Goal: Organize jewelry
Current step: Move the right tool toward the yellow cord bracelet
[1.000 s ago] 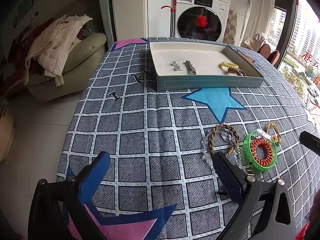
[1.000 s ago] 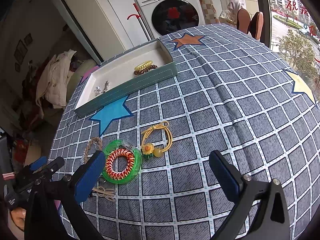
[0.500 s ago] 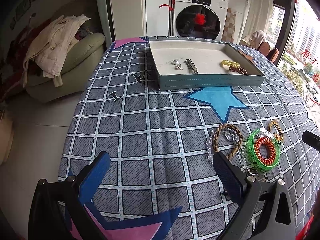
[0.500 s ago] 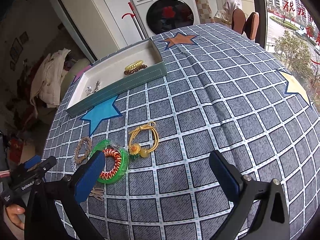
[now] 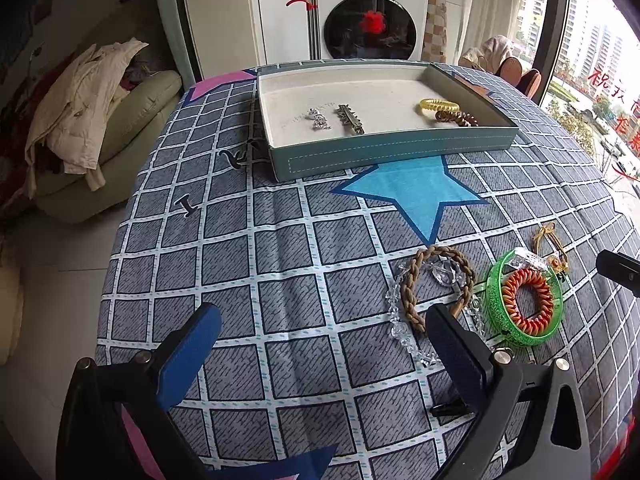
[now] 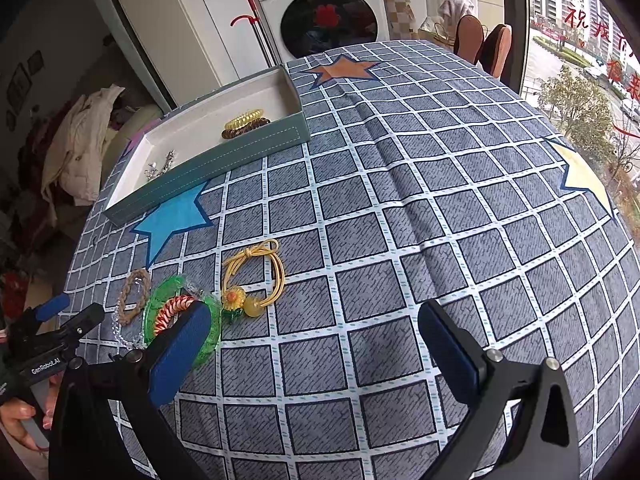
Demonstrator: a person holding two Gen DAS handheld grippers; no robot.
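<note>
A teal tray (image 5: 392, 152) (image 6: 208, 168) at the far side of the table holds a silver clip (image 5: 350, 119), a small silver piece (image 5: 318, 118), a yellow coil tie (image 5: 438, 105) and a brown coil tie (image 5: 460, 117). Loose on the cloth lie a brown braided bracelet (image 5: 412, 280), a clear bead bracelet (image 5: 400, 328), a green bangle (image 5: 496, 300) with an orange coil tie (image 5: 528, 300) inside, and a yellow flower hair tie (image 6: 256, 272). My left gripper (image 5: 320, 332) is open and empty, just left of the braided bracelet. My right gripper (image 6: 316, 332) is open and empty, near the hair tie.
The table wears a grey checked cloth with a blue star (image 5: 416, 192). A washing machine (image 5: 368, 20) stands behind it, a sofa with clothes (image 5: 92, 128) at the left, chairs (image 6: 484, 46) and a window at the right. A small black clip (image 5: 450, 409) lies by the left gripper's right finger.
Both grippers have moved forward, closer to the loose jewelry. The right gripper has swung left, so the green bangle now lies at its left finger. Both stay open.
</note>
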